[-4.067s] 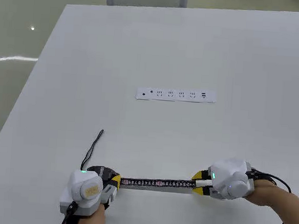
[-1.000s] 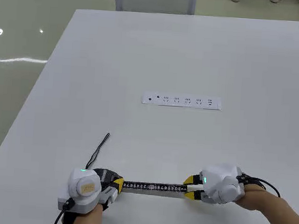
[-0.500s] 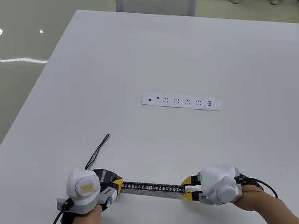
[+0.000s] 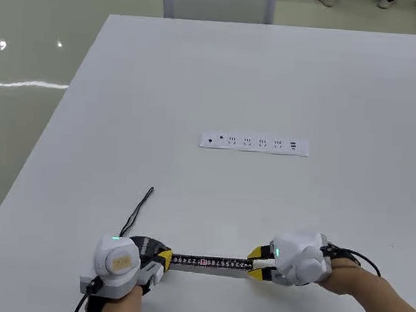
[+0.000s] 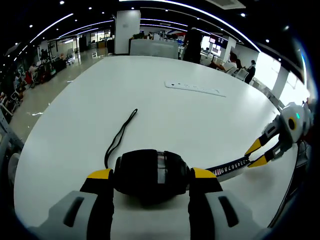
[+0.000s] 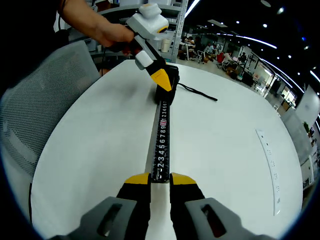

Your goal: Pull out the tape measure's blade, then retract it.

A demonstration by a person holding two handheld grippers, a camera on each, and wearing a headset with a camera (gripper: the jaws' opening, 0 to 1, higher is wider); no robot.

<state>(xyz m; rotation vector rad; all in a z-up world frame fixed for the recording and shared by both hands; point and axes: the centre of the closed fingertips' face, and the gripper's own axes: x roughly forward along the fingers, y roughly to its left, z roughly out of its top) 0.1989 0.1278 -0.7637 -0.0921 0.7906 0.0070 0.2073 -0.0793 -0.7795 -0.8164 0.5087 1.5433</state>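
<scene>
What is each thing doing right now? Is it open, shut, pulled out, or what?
Tape measure case: resting on the table, gripped.
Blade: pulled out, stretched flat along the table.
Left tool: shut on the tape measure case.
Right tool: shut on the blade's tip.
Strap: lying loose on the table.
Power strip: lying flat, nothing plugged in.

White workbench (image 4: 271, 75), power strip (image 4: 254, 143) lying mid-table. Glossy grey-green floor (image 4: 30, 43) with light glints. Grey mesh chair (image 6: 45, 95). Dark ceiling, small spotlights (image 5: 242, 14).
</scene>
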